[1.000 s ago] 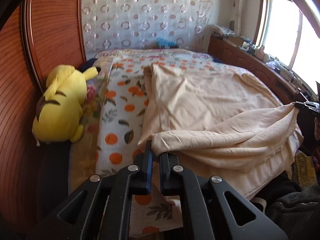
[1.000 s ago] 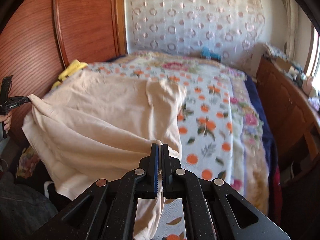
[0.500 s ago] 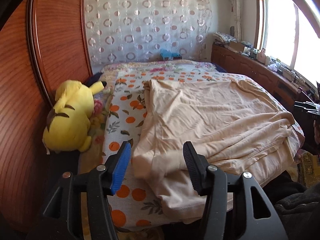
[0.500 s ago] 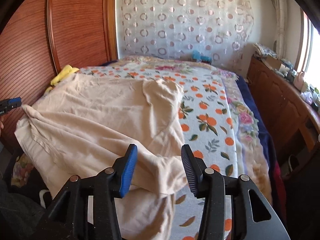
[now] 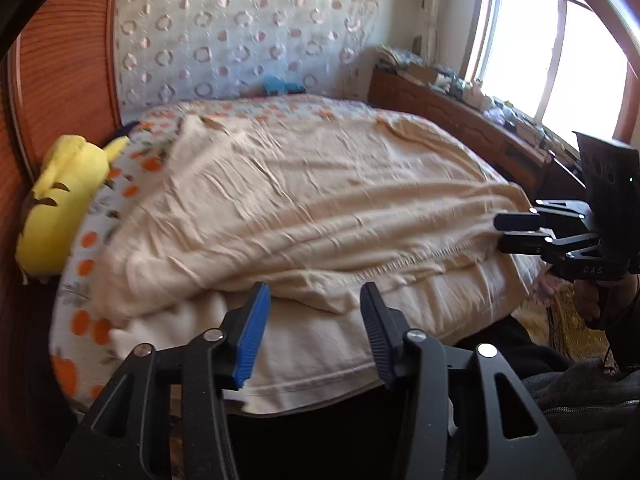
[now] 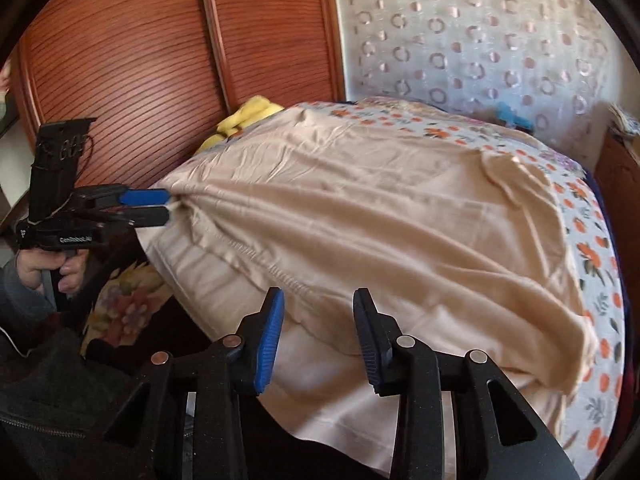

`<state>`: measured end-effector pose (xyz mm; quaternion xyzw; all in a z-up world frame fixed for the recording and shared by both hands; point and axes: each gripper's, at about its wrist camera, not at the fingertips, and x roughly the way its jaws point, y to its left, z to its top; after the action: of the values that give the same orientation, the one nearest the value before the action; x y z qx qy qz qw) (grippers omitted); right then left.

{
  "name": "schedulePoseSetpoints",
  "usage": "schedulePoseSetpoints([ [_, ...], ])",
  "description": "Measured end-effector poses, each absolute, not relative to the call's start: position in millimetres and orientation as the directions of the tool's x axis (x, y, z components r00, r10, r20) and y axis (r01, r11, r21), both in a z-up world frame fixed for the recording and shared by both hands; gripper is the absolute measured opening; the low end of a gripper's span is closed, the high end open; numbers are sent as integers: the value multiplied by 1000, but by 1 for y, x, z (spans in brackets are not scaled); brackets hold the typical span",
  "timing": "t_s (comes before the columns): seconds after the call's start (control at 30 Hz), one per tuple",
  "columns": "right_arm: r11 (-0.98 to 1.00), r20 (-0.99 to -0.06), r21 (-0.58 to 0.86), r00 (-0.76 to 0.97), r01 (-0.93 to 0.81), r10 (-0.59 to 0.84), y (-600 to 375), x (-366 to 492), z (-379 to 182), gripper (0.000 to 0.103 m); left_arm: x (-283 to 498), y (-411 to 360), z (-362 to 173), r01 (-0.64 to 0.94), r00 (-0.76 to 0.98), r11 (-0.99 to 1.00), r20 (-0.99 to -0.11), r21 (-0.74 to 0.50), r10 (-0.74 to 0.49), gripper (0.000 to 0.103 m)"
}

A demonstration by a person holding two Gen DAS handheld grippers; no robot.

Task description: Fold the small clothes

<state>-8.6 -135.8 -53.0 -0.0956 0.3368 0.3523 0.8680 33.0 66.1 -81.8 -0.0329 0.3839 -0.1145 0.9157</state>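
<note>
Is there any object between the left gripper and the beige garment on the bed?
Nothing visible does. The left gripper is open right at the near folded edge of the beige garment, with only that cloth before it. The yellow plush toy lies off to the side, by the wooden panel.

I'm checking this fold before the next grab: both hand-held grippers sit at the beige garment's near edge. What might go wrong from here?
The left hand-held gripper and right hand-held gripper have just been closing. Their jaws are apart, with bunched cloth between them, unpinched. The beige garment lies layered there, so either may catch only some layers and skew the fold. Its near edge overhangs the bed; a tug may slide it off.
</note>
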Motion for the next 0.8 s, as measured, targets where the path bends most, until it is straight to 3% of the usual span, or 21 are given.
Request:
schedulePoseSetpoints([
  [0.3, 733, -714, -16, 521, -680, 467, -113, 6, -73, 37, 42, 40, -101, 184, 667, 982, -729, -45, -158, 45],
  [0.37, 733, -717, -33, 527, -679, 456, -107, 8, -73, 31, 43, 37, -101, 187, 674, 982, -724, -23, -145, 35],
  [0.43, 732, -717, -55, 538, -679, 444, -103, 8, -72, 19, 44, 37, -101, 185, 679, 982, -720, -23, -144, 10],
  [0.47, 733, -715, -60, 542, -677, 442, -104, 8, -73, 8, 45, 37, -101, 186, 679, 982, -719, -28, -149, 8],
  [0.5, 732, -717, -54, 536, -680, 446, -105, 9, -73, 5, 46, 38, -100, 186, 679, 982, -718, -32, -152, 4],
  [0.8, 683, -706, 43, 462, -729, 538, -124, -11, -56, 1, 10, 45, -68, 231, 685, 969, -692, -88, -226, 2],
])
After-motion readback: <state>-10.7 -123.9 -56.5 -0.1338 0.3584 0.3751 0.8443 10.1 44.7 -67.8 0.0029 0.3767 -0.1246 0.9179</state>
